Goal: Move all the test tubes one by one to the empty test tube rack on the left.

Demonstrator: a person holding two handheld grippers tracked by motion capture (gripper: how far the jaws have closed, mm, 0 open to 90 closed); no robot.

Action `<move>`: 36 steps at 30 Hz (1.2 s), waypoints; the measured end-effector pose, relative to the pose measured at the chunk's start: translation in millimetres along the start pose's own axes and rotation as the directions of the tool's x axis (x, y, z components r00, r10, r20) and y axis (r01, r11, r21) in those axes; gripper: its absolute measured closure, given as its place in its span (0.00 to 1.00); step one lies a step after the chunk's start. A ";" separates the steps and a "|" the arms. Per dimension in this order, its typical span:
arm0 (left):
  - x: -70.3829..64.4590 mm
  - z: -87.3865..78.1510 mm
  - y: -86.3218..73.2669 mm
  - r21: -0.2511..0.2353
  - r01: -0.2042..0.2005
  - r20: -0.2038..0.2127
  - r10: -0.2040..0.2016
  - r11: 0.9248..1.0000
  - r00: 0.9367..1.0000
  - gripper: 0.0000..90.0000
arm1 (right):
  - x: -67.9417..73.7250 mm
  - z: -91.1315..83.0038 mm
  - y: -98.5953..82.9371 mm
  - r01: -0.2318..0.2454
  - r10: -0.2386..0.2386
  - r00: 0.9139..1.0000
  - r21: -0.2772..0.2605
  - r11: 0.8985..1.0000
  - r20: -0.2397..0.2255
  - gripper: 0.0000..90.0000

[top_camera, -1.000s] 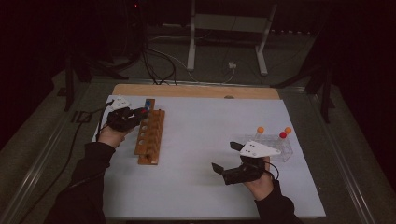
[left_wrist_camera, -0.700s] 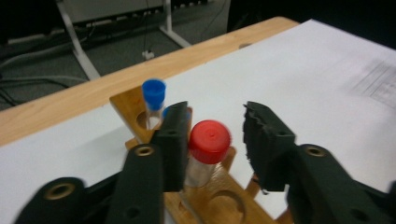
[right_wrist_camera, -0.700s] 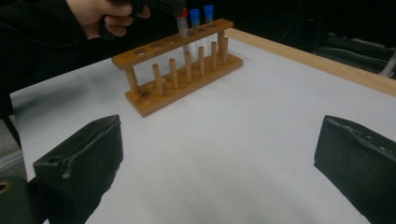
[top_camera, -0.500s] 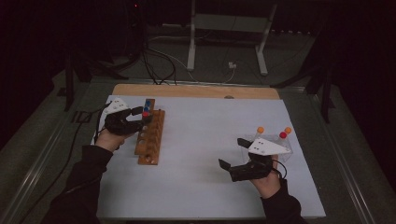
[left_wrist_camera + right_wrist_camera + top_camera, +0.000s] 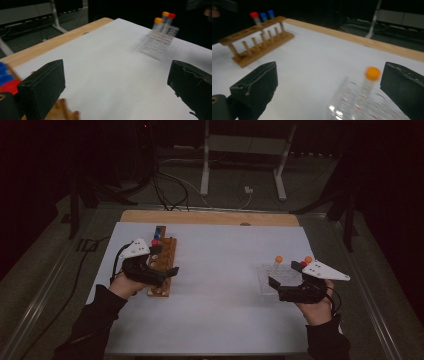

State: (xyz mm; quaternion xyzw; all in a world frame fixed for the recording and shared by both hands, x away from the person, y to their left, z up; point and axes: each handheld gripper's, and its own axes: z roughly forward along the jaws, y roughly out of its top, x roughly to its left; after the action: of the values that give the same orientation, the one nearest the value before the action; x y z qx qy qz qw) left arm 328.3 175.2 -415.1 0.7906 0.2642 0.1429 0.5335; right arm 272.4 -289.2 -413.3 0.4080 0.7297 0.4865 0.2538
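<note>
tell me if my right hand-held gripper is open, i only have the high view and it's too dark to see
Observer: The right gripper view shows the right hand-held gripper wide open, with nothing held between its jaws.
Operator: whats in front of it
Observer: An orange-capped tube, blurred, stands in the clear rack ahead of the jaws, nearer the jaw on that view's right.
Operator: and the left one
Observer: The left gripper view shows the left hand-held gripper open and empty too. A red-capped tube sits just outside the jaw on that view's left.
</note>
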 end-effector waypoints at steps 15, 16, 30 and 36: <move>-17.2 6.0 -4.1 0.003 -0.021 0.072 0.020 1.000 0.997 0.02 | -48.5 -7.6 -30.8 -0.068 0.044 0.974 0.102 0.992 0.222 0.31; -17.7 6.2 -4.3 0.005 -0.023 0.068 0.023 1.000 0.997 0.02 | -50.8 -6.1 -32.9 -0.071 0.043 0.972 0.114 0.991 0.232 0.34; -19.5 8.2 -5.5 0.020 -0.023 0.086 0.021 1.000 0.996 0.02 | -70.5 15.4 -46.3 -0.102 0.048 0.957 0.175 0.979 0.286 0.68; -20.1 8.5 -5.6 0.025 -0.030 0.083 0.028 0.999 0.996 0.02 | -73.4 21.2 -48.5 -0.118 0.060 0.954 0.183 0.976 0.294 0.76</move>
State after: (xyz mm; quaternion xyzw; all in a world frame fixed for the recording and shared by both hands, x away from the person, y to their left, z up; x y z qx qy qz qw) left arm 314.7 158.9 -422.4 0.8065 0.2322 0.1142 0.5316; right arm 311.3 -349.9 -468.2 0.5300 0.7109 0.3577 0.2928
